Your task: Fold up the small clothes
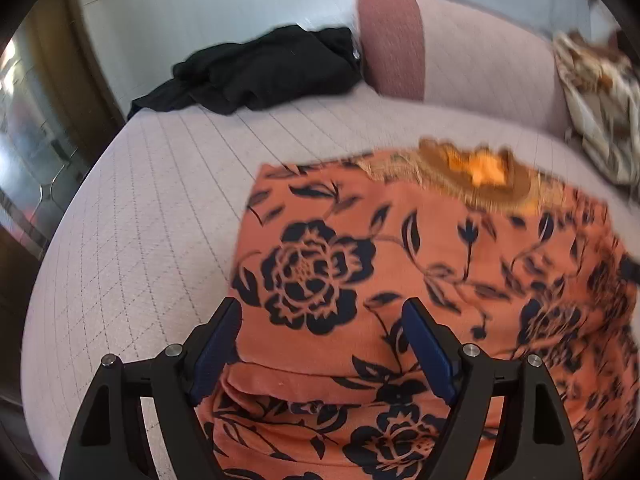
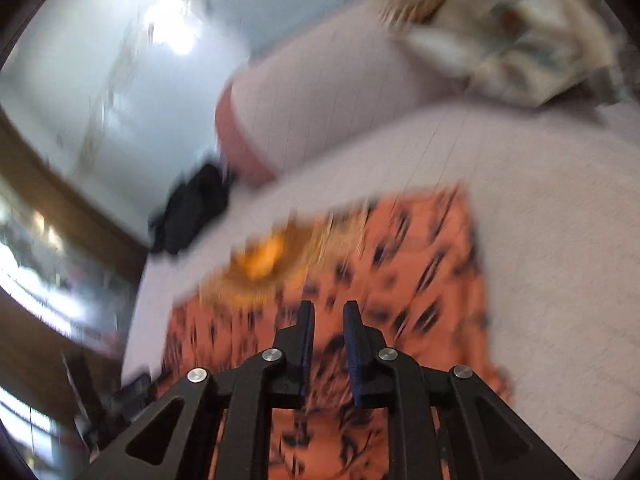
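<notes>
garment: orange floral dress [image 1: 420,264], thin cloth, folded rectangle on quilted bed [image 1: 152,208]
left gripper [image 1: 322,344]: jaws wide apart, empty
right gripper [image 2: 329,334]: jaws narrowly apart, empty

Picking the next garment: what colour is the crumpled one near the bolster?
Plain black crumpled garment; clearest in the left wrist view.

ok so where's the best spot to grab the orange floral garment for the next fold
Probably the bottom-left corner of the orange floral garment, coming in from its left edge over the bare quilted bed cover. A folded hem stands raised there, giving a lip, and the open left tool already straddles that edge.
</notes>
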